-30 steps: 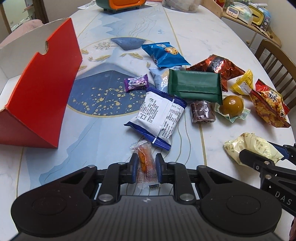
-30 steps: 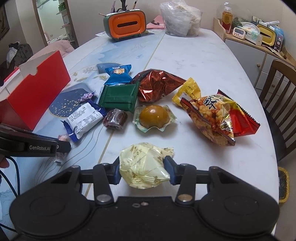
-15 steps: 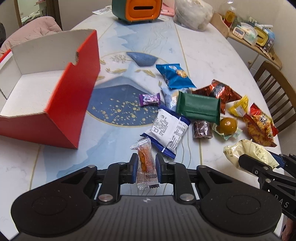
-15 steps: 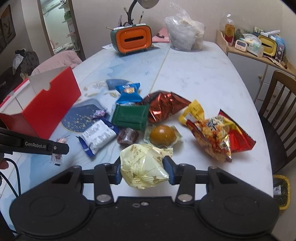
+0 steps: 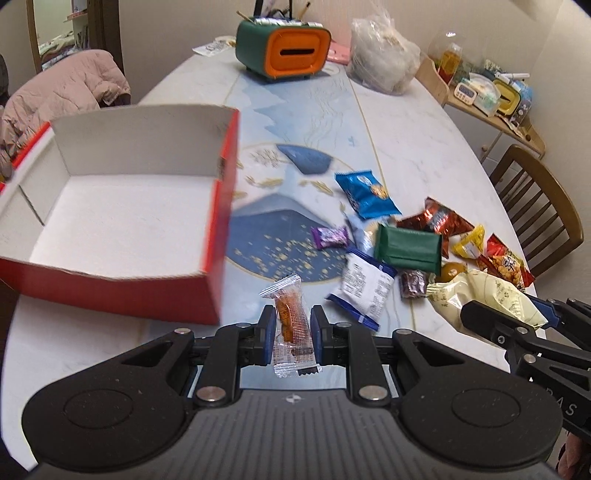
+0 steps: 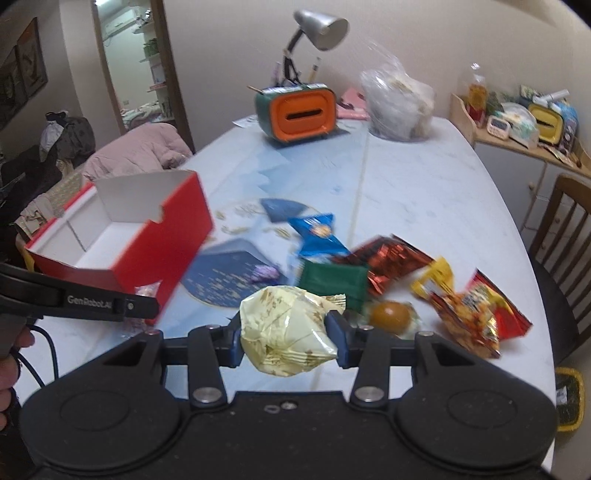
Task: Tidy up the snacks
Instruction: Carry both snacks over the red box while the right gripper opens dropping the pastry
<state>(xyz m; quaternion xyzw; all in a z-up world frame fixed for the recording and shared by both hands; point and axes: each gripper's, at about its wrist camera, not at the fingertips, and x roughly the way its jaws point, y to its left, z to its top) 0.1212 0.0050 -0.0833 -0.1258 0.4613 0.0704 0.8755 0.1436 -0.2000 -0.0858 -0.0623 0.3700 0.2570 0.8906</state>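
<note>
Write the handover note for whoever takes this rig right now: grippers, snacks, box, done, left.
Left gripper: shut on a small clear-wrapped orange snack, off the table.
Right gripper: shut on a pale yellow packet, also off the table.
Red box: open, nothing inside, left of the pile.
Done: nothing boxed.
Left: box both held items, then the pile, including the green pack and blue bag.

Orange-fronted tissue box (image 5: 283,50), desk lamp (image 6: 317,26), wooden chair (image 5: 537,206).

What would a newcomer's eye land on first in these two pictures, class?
Likely the open red box with its bare white inside, on the table's left. Next, the bright heap of snack packets to its right. Each hand-held gripper holds one: left a small clear-wrapped orange snack, right a pale yellow packet.
</note>
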